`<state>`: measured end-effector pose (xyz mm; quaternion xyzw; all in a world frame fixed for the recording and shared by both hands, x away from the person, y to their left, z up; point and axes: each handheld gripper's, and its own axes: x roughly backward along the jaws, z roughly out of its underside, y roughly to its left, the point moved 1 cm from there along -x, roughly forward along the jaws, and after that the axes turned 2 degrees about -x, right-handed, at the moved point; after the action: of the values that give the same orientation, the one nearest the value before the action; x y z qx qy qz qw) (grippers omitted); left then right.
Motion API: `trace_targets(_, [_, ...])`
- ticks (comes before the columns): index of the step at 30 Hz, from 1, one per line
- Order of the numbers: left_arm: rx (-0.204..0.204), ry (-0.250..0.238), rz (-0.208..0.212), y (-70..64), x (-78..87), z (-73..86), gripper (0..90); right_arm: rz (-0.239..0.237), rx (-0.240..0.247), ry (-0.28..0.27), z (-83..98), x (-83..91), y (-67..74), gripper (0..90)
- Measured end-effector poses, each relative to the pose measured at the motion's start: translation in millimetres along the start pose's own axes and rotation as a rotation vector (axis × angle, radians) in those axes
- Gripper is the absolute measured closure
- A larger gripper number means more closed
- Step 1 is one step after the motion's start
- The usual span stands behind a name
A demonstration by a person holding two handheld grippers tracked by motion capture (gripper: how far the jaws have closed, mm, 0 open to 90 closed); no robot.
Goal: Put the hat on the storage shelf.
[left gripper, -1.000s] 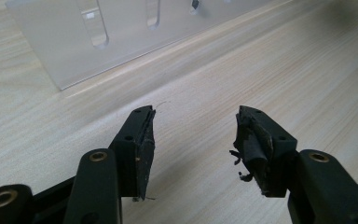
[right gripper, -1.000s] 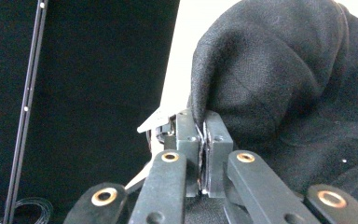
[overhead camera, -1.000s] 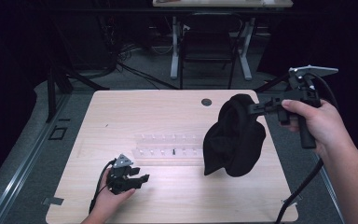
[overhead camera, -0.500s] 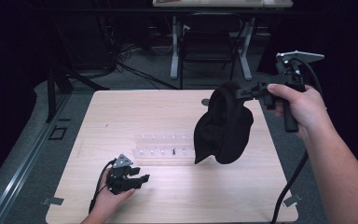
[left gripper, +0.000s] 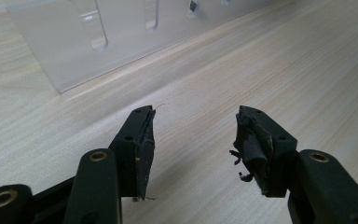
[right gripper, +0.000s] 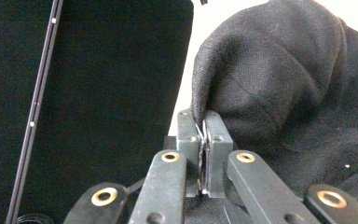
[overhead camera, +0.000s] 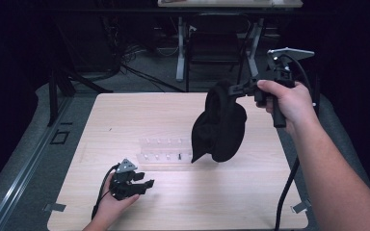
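In the high view, the right gripper (overhead camera: 235,90) is holding a black cloth (overhead camera: 220,126) by its upper edge, and the cloth is hanging free in the air above the right half of the wooden table (overhead camera: 125,115). Its lowest corner is hanging just above the right end of a clear plastic rack (overhead camera: 166,150) that is lying in the middle of the table. The left gripper (overhead camera: 142,182) is resting low at the near left part of the table, well apart from the cloth.

In the left gripper view, the jaws are standing apart with nothing between them, and they are pointing across the bare wood toward the clear plastic rack (left gripper: 88,42).

In the right gripper view, the jaws are pressing together on a thin fold of the black cloth (right gripper: 279,93), and the bulk of it is bulging just beyond the tips.

The step in hand seems to be carrying the cloth over the table. To do it well, I think the right hand should be keeping the pinch firm, because only a small fold is caught and it could slip. It should also be keeping the cloth high enough so that the hanging corner is not dragging the rack.
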<state>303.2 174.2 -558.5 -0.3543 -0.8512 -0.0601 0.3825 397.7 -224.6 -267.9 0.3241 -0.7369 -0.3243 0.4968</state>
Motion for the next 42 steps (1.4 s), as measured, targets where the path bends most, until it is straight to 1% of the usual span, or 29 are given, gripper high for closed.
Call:
trace_targets(1, [-0.002,-0.009,0.001,-0.2,-0.9,0.1,46.8,0.002,0.000,-0.003,-1.6,-5.4,0.8,87.7])
trace_targets(2, [-0.002,-0.009,0.001,-0.2,-0.9,0.1,46.8,0.002,0.000,-0.003,-1.6,-5.4,0.8,87.7])
trace_targets(3, [-0.002,-0.010,0.002,-0.5,-1.2,0.0,46.8,-0.009,0.006,-0.004,-3.4,-11.5,0.8,87.7])
trace_targets(6, [-0.002,-0.010,0.002,-0.7,-1.4,0.0,46.8,-0.015,0.005,-0.004,-4.9,-15.6,0.4,87.7])
trace_targets(7, [-0.003,-0.008,0.003,-0.9,-1.5,0.0,46.8,-0.015,0.001,-0.008,-6.5,-20.7,0.2,87.7])
trace_targets(8, [-0.003,-0.008,0.003,-0.9,-1.5,0.0,46.8,-0.015,0.001,-0.008,-6.5,-20.7,0.2,87.7])
trace_targets(11, [-0.006,-0.012,0.003,-0.8,-1.2,-0.2,46.9,-0.018,0.000,-0.011,-9.7,-31.0,0.7,87.7])
trace_targets(14, [-0.005,-0.012,0.003,-0.6,-1.0,-0.3,46.8,-0.021,0.003,-0.008,-11.3,-35.4,0.9,87.7])
trace_targets(15, [-0.009,-0.011,0.002,-0.3,-0.7,-0.4,46.8,-0.023,0.000,-0.014,-12.6,-40.6,1.0,87.7])
trace_targets(20, [-0.009,-0.013,0.002,-1.2,-0.7,-0.6,46.8,-0.012,0.000,-0.017,-15.4,-48.4,0.5,87.7])
trace_targets(21, [-0.012,-0.004,-0.001,-1.5,-0.1,-1.0,46.8,-0.011,0.002,-0.012,-15.9,-49.1,0.2,87.7])
trace_targets(22, [-0.014,-0.021,-0.008,-1.9,-1.2,-0.7,46.9,-0.006,0.002,-0.017,-16.3,-50.6,0.1,87.7])
trace_targets(24, [-0.024,-0.018,-0.008,-2.3,0.1,-1.9,46.7,-0.007,-0.003,-0.021,-17.1,-54.4,-1.7,87.7])
trace_targets(25, [-0.019,-0.031,-0.014,-3.3,-0.5,-2.0,46.8,-0.010,-0.007,-0.023,-17.0,-56.2,-2.7,87.7])
trace_targets(26, [-0.019,-0.031,-0.014,-3.3,-0.5,-2.0,46.8,-0.010,-0.007,-0.023,-17.0,-56.2,-2.7,87.7])
trace_targets(27, [-0.032,-0.023,-0.014,-2.9,1.0,-2.9,46.8,-0.007,-0.010,-0.020,-17.0,-57.5,-3.8,87.7])
trace_targets(29, [-0.033,-0.044,-0.027,-4.4,1.7,-4.8,46.1,0.003,-0.014,-0.018,-16.7,-62.2,-7.5,87.7])
trace_targets(30, [-0.033,-0.044,-0.027,-4.4,1.7,-4.8,45.6,0.003,-0.014,-0.018,-16.7,-62.2,-7.5,87.7])
trace_targets(31, [-0.036,-0.030,-0.025,-4.4,3.5,-6.3,45.6,0.003,-0.012,-0.014,-16.7,-63.2,-9.0,87.7])
trace_targets(32, [-0.031,-0.044,-0.025,-5.0,3.3,-7.1,44.6,0.003,-0.014,-0.016,-16.8,-64.7,-9.8,87.7])
trace_targets(33, [-0.035,-0.053,-0.022,-6.0,3.3,-9.7,43.8,0.007,-0.013,-0.007,-16.9,-67.5,-10.2,87.6])
trace_targets(34, [-0.035,-0.053,-0.022,-6.0,3.3,-9.7,43.5,0.007,-0.013,-0.007,-16.9,-67.5,-10.2,87.6])
trace_targets(35, [-0.048,-0.045,-0.011,-7.3,4.1,-13.2,43.5,-0.015,-0.015,-0.003,-16.7,-69.8,-9.9,87.6])
trace_targets(36, [-0.048,-0.045,-0.011,-7.3,4.1,-13.2,43.5,-0.015,-0.015,-0.003,-16.7,-69.8,-9.9,87.6])
trace_targets(37, [-0.074,-0.063,-0.011,-9.4,3.5,-17.0,43.5,-0.019,-0.012,-0.002,-16.3,-72.4,-8.7,87.5])
trace_targets(38, [-0.074,-0.063,-0.011,-9.4,3.5,-17.0,43.6,-0.019,-0.012,-0.002,-16.3,-72.4,-8.7,87.5])
trace_targets(39, [-0.083,-0.056,-0.012,-10.5,4.0,-19.6,43.6,-0.021,-0.010,0.000,-16.1,-73.6,-7.8,87.5])
trace_targets(41, [-0.094,-0.077,-0.002,-15.4,6.5,-29.1,46.9,-0.021,-0.004,0.004,-14.6,-77.5,-5.0,87.3])
trace_targets(42, [-0.086,-0.101,-0.011,-18.5,6.4,-32.1,48.9,-0.019,-0.002,0.004,-14.0,-78.7,-4.0,87.2])
